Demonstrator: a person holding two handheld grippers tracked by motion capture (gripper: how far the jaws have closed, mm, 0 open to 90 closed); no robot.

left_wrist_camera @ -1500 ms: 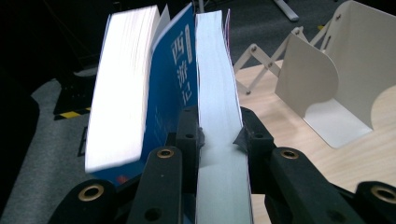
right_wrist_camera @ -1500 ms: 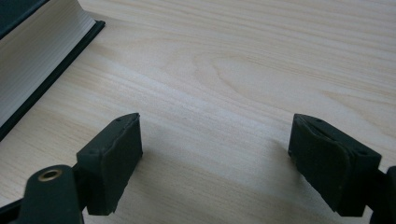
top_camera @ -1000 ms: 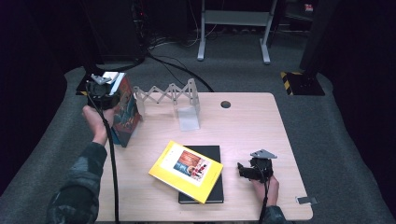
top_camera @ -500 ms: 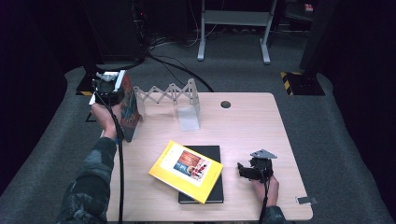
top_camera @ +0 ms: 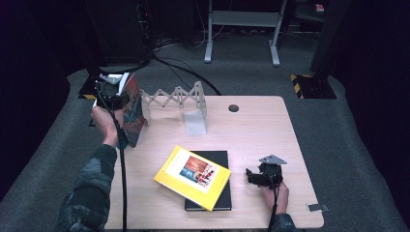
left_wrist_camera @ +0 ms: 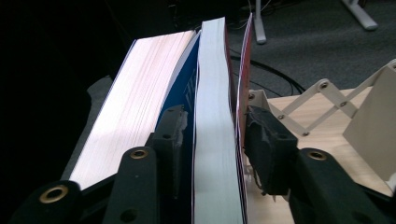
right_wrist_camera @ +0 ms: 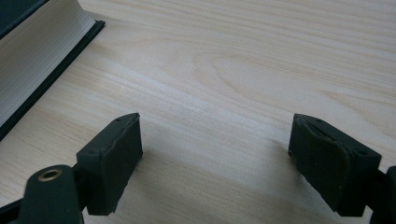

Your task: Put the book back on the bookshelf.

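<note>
Right tongs (right_wrist_camera: 215, 154) agape over pale wood table (top_camera: 270, 130); grey carpet (top_camera: 358, 145) around.

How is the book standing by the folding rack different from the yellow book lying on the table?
The standing book is upright at the table's left edge beside the folding rack; the yellow book lies flat, askew on a black book. The standing book sits between the left tool's jaws, which have just been opening; nothing touches the yellow book. The standing one's cover is blue and red, the other's yellow. Both are paperbacks.

place: lab/studio | cues: black curtains (top_camera: 43, 58), floor cables (top_camera: 183, 67), metal stand (top_camera: 241, 29)
</note>
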